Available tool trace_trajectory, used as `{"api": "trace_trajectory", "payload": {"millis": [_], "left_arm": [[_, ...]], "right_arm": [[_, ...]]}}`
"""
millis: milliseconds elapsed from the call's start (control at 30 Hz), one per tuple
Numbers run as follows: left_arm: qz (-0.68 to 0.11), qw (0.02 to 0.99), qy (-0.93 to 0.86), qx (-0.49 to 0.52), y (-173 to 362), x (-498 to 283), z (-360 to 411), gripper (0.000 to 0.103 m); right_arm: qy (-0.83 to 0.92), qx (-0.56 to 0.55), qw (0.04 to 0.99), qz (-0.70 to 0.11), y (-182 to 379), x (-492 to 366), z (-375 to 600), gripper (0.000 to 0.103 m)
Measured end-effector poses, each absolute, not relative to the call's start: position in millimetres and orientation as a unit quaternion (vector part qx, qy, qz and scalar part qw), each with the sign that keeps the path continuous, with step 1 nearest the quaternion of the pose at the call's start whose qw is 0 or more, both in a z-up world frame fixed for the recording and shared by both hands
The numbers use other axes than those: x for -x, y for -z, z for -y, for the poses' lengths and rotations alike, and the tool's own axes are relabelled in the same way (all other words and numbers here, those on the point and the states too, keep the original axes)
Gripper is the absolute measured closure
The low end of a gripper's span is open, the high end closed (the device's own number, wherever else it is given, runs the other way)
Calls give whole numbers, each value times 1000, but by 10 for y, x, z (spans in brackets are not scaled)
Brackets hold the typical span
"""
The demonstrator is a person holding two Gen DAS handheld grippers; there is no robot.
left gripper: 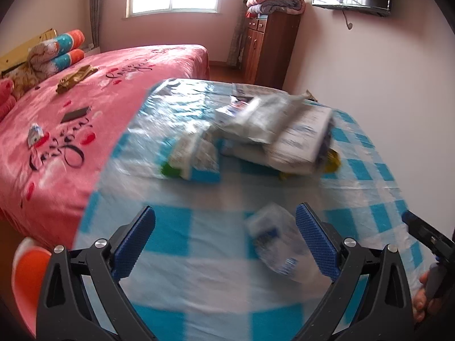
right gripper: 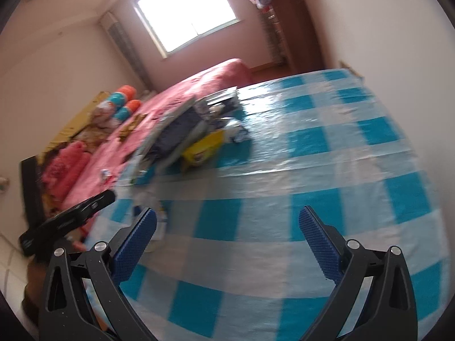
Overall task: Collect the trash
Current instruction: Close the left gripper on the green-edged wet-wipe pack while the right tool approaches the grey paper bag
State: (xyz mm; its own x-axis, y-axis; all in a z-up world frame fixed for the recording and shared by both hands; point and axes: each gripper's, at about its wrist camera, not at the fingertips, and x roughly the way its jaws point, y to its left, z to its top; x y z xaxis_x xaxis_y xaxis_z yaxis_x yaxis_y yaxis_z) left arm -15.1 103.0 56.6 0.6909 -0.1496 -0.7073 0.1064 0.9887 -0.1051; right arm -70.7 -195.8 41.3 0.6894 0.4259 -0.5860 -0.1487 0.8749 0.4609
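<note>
The left gripper hangs wide open over a table covered with a blue-and-white checked cloth, holding nothing. A crumpled white-and-blue wrapper lies on the cloth just inside its right-hand finger; whether they touch is lost in blur. At 12 o'clock from the gripper sits a heap of packets and boxes, with a green-and-white packet at its 9 o'clock side. All their print is too smeared to read. The right gripper is also spread wide and empty above bare cloth, the heap at its 11 o'clock. The pink bedspread at 10 o'clock bears looping black script I cannot make out.
</note>
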Motion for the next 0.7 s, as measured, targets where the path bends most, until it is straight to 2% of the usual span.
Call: {"api": "trace_trajectory", "payload": {"millis": [333,500,700], "left_arm": [[-404,910,88,-5,-443,-559,-1238,5],[-422,901,96,-5,-338,-784,-1243,21],[-433,895,105,4,-255,-969,-1246,25]], "right_arm": [[-236,-189,874,-381,-393,523,1605,4],[-262,-212,863,-376,-499,360,1574,4],[-270,-216,865,-364,-644,202,1526,4]]}}
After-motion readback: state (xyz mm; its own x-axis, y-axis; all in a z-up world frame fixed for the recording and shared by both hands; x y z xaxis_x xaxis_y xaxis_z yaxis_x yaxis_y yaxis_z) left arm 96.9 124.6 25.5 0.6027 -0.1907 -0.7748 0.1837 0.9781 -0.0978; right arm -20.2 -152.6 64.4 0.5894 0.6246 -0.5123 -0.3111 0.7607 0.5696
